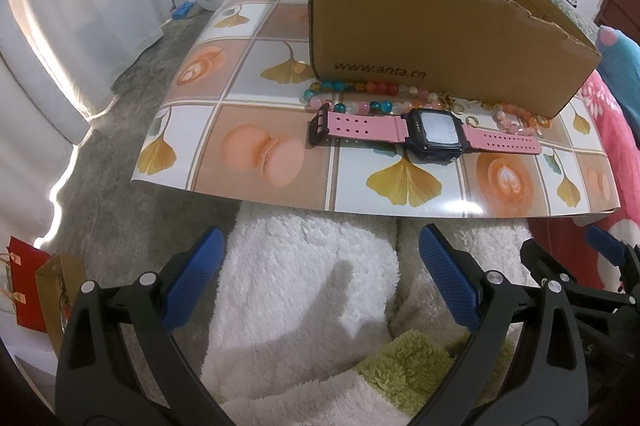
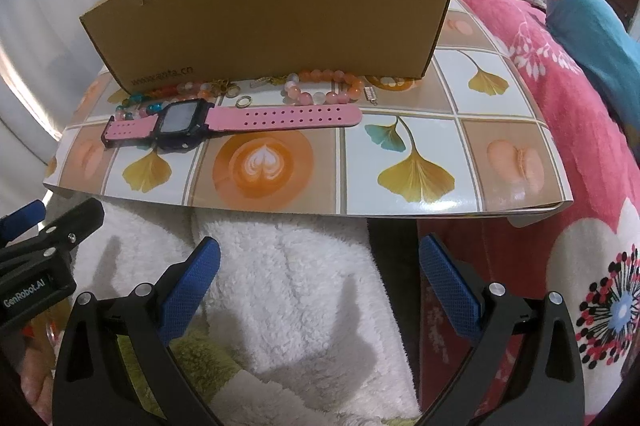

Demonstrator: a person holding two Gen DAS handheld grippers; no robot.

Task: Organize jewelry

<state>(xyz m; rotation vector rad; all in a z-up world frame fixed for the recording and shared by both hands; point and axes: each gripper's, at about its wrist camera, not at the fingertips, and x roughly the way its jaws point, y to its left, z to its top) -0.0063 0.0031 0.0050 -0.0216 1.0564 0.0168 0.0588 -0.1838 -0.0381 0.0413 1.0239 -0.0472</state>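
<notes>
A pink-strapped watch with a dark square face lies flat on the patterned board, in front of an open cardboard box. A multicoloured bead bracelet lies between watch and box, an orange-pink bead bracelet to its right, with a small ring and gold bits. In the right wrist view I see the watch, box, orange bracelet, ring and a small silver charm. My left gripper and right gripper are open and empty, short of the board's near edge.
The board rests on white fluffy fabric and a red floral blanket. A teal pillow lies at the right. Small red and gold gift bags stand on the floor at left. White curtains hang at left.
</notes>
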